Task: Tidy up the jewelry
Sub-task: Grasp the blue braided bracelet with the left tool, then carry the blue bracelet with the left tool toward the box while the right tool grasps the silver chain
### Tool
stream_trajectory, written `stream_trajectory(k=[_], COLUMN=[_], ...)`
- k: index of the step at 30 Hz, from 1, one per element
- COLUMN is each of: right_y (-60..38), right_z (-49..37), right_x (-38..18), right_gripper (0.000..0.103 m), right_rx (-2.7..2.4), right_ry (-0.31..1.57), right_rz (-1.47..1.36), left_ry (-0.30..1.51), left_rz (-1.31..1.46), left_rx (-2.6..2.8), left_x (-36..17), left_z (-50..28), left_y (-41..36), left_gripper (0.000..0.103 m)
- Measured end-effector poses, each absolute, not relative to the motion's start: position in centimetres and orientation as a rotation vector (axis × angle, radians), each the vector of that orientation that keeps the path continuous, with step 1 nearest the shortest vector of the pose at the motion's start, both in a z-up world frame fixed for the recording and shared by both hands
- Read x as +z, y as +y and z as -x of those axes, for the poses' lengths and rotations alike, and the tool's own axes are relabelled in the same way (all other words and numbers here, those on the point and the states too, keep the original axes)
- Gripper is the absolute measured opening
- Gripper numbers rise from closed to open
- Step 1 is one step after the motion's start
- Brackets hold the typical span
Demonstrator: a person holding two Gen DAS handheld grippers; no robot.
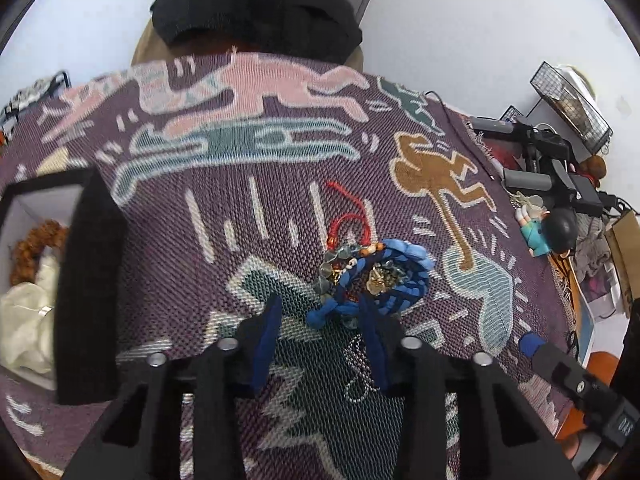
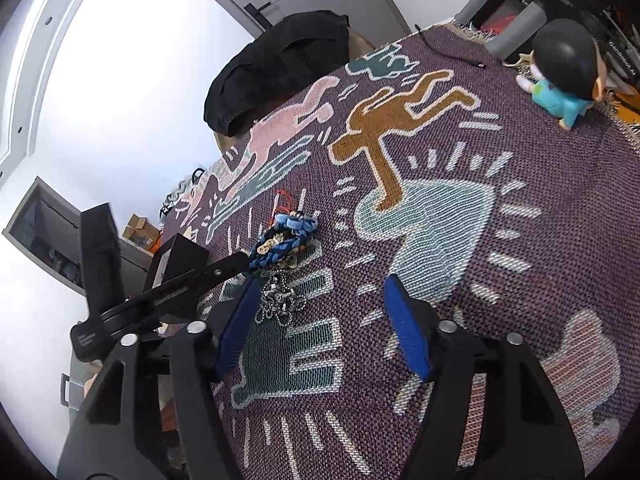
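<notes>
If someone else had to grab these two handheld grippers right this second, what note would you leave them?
Left gripper: open, fingers astride the blue braided bracelet's knotted end, not clamped.
Right gripper: open, empty, beside the silver ball chain.
Pile on the woven blanket: blue braid, beaded bracelets, red cord, chain.
Black jewelry box: open at left, amber bead bracelet inside.
Left: box the pile.

We can read nothing for certain: the white lettering on the dark device at the table's far corner is too blurred to make out.
</notes>
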State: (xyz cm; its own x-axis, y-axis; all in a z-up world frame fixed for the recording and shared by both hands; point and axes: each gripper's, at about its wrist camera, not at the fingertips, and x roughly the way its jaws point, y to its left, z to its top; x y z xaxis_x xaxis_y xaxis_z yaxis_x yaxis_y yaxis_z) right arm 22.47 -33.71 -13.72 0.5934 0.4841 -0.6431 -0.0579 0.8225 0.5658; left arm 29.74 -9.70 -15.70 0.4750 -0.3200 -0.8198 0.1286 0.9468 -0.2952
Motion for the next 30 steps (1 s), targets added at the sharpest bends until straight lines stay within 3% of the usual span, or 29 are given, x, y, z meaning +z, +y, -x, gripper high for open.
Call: stream_trajectory(k=[4,6,30], right_y=[-32.7,-32.0,-21.3], right_z=[-22.9,-23.1,-27.6], right_x=[-14.1,-14.4,-16.0], right_gripper=[0.060,0.060,0.060], right_rx=[0.336,0.345,0.460], right_ry=[0.909,0.923,1.033], right_rz=[-0.503,-0.490,0.046], left_ry=[1.049,1.061,0.860], left_rz=[0.240,0.273,0.308], left_rx=[-0.270,-0.301,-0.337], left_x=[-16.4,-16.5,-5.6], left_z=[-30.3,-30.4,-27.5], left_y=[-9.7,-9.6,-5.4], left_gripper=[0.026,0.010,0.008])
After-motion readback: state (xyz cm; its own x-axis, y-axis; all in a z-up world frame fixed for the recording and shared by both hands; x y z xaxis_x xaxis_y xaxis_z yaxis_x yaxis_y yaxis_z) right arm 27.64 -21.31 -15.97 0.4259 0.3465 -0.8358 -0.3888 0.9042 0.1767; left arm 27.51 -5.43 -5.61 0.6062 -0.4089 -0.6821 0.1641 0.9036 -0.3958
